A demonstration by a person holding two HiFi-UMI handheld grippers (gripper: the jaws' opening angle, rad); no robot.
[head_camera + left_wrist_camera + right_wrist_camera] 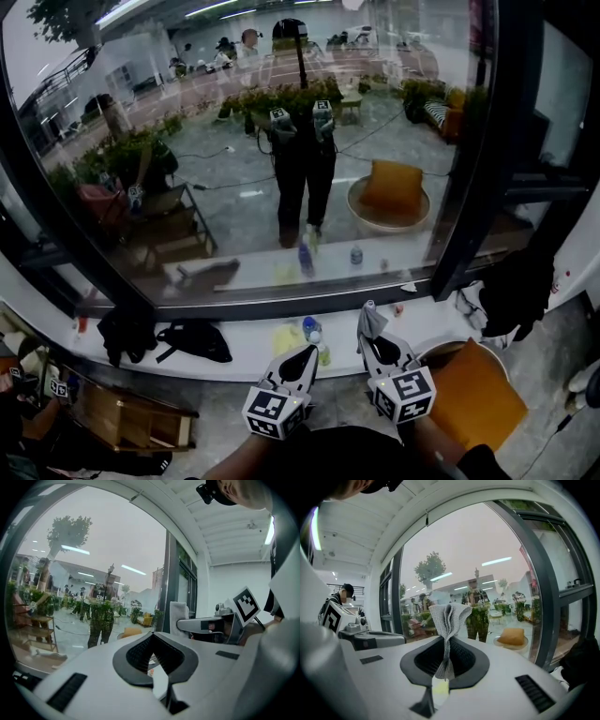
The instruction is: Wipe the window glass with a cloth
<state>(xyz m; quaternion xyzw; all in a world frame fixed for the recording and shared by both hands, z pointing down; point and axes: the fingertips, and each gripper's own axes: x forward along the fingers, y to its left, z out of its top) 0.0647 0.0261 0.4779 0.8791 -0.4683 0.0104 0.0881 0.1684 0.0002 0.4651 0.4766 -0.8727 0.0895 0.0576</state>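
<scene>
Cloth (449, 620), grey and ribbed, stands bunched upright out of the right hand-held gripper (444, 667), whose jaws are pinched together on its lower end. Just to its left, the left hand-held gripper (152, 641) has its jaws closed tip to tip with nothing between them. Both are held low and near the person's body, on the near side of a white sill (234, 352) that carries a black bag (192, 339) and a small bottle (312, 330). Beyond the sill rises the window glass (281, 141), full of reflections, and the cloth is well apart from it. By my reading the pick-up is done and the wiping itself is left. No wiped patch can be made out on the pane.
</scene>
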